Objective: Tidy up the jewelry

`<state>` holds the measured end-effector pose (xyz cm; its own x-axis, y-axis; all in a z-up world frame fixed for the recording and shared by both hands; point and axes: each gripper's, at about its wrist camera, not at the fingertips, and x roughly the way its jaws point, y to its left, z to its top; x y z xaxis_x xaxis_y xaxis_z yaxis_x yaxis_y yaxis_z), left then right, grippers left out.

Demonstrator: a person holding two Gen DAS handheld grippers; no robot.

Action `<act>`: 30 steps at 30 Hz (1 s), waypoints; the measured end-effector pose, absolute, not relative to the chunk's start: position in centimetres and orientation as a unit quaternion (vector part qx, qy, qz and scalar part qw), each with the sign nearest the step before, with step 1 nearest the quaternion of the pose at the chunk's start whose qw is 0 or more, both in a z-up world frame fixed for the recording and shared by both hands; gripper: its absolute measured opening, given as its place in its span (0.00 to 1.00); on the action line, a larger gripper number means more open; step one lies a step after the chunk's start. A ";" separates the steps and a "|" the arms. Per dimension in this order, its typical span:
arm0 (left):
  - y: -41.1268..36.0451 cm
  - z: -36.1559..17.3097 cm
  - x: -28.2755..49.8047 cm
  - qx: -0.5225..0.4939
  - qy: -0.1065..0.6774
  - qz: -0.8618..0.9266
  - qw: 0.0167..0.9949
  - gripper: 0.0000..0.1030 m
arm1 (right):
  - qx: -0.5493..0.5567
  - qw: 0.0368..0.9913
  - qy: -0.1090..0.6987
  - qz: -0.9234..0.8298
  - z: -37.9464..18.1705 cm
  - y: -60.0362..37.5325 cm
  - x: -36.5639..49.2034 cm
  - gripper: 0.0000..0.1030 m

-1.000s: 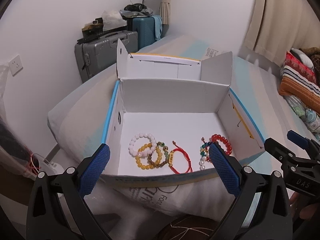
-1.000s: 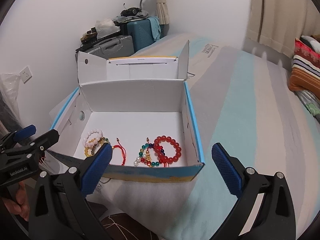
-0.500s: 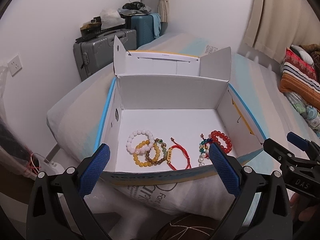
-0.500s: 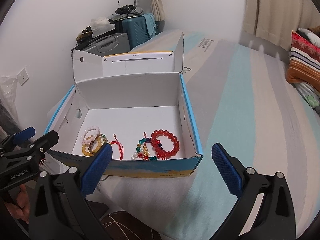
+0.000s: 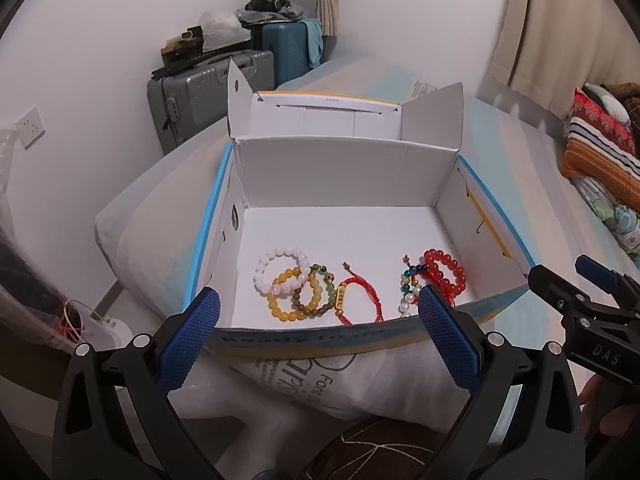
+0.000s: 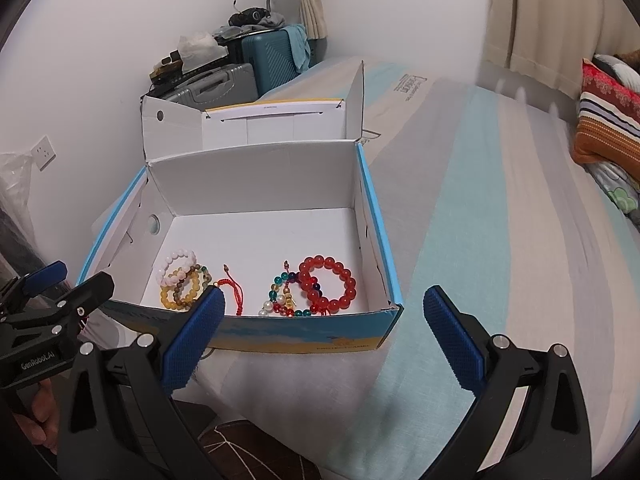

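Here the bed (image 6: 500, 200) in a white-walled room carries an open cardboard box (image 5: 340, 172) with its lid up; suitcases (image 5: 208, 92) stand against the wall behind it. Along the box's near wall lie bracelets: red beads (image 6: 328, 284), yellow beads (image 5: 294, 294), white beads (image 5: 280, 268) and a red cord (image 5: 360, 294). The left gripper (image 5: 318, 314) and right gripper (image 6: 322, 318) hover before the box, both spread wide, holding nothing.

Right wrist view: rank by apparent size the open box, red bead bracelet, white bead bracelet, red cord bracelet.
1. open box, by far the largest.
2. red bead bracelet.
3. white bead bracelet.
4. red cord bracelet, though the right gripper's finger hides part of it, so its rank against the white one is unsure.
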<state>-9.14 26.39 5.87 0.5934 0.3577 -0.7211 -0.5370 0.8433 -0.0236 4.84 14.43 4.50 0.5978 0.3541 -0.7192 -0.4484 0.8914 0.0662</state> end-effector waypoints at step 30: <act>25.6 5.3 -9.1 -0.139 0.373 0.243 0.885 0.94 | -0.064 0.890 0.391 0.225 3.7 14.7 4.5 0.93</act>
